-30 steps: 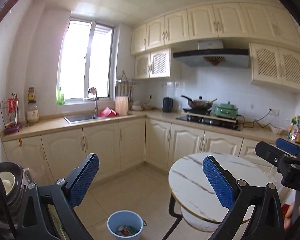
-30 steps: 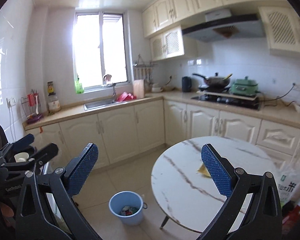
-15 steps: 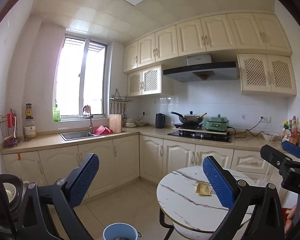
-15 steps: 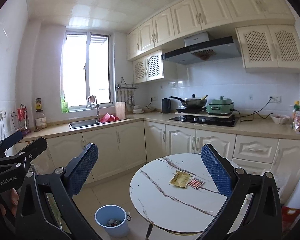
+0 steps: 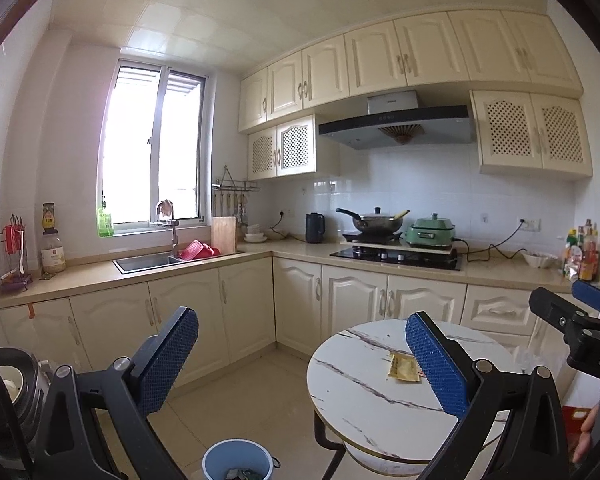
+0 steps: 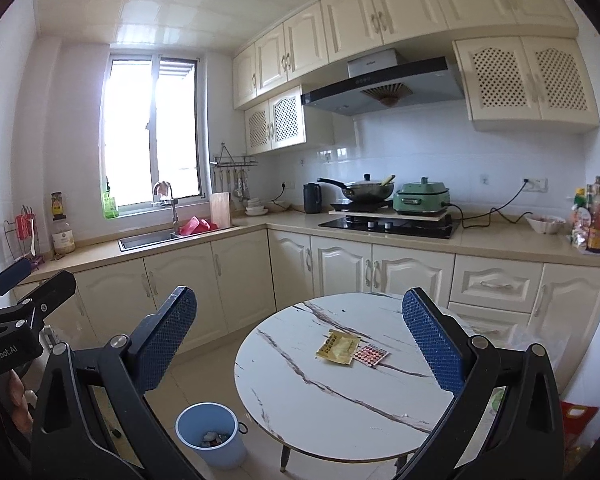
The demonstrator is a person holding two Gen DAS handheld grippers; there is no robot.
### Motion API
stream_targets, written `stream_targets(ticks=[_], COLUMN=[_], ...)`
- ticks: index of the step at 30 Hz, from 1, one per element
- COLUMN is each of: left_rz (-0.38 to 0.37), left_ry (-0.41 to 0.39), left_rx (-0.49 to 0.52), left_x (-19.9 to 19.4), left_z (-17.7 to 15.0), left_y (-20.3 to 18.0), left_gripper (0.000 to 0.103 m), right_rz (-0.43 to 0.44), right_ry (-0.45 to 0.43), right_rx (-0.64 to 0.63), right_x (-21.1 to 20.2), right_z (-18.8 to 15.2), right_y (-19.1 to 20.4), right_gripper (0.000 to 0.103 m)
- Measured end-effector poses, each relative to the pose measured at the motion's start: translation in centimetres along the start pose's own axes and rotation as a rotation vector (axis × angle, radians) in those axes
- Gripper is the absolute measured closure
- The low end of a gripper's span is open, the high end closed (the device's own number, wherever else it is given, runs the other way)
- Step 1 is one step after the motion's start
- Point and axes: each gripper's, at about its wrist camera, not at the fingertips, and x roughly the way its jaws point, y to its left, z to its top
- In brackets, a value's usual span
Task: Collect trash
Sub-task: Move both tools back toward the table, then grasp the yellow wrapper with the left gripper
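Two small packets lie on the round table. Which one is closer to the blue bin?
The yellow packet. It lies on the side toward the blue bin; the red checked packet lies beyond it.

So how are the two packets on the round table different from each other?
The yellow packet is larger and a little crumpled; the red-patterned packet is smaller and flatter. The yellow packet lies left of the red-patterned packet, with their edges touching. Both lie flat on the marble table, and no gripper holds either.

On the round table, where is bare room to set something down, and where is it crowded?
The round marble table is bare along its near and left parts, toward the blue bin. Crowded only right of centre, where the yellow packet and the red-patterned wrapper lie touching.
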Motion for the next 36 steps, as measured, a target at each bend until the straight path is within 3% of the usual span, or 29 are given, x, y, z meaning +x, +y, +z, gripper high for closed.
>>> stream_targets(ticks=[6, 15, 21, 29, 36], left_rz=[-0.024, -0.079, -0.139, -0.305, -0.315], left_ry=[0.071, 0.256, 0.399, 0.611, 0.731], left_rx=[0.018, 0.049, 0.071, 0.064, 0.059], left_x=[4.7, 14.7, 24.3, 39.7, 51.5], left_z=[1.2, 2.3, 3.9, 4.4, 3.8], left_y=[-1.1, -3.6, -6.0, -10.1, -11.6], left_gripper=[0.001, 0.001, 0.001, 0.001, 0.004], right_rz=[-0.045, -0.130, -0.203, -0.215, -0.188], right_ry=[0.038, 0.164, 0.325, 0.505, 0.605], right_rx=[0.010, 0.047, 0.061, 0.042, 0.015], right_x=[2.6, 9.5, 16.7, 25.1, 31.1], right_z=[-0.8, -3.6, -7.2, -12.0, -14.4], right_y=[-2.1, -8.0, -12.9, -16.4, -17.8], right_gripper=[0.000, 0.000, 0.000, 0.000, 0.000])
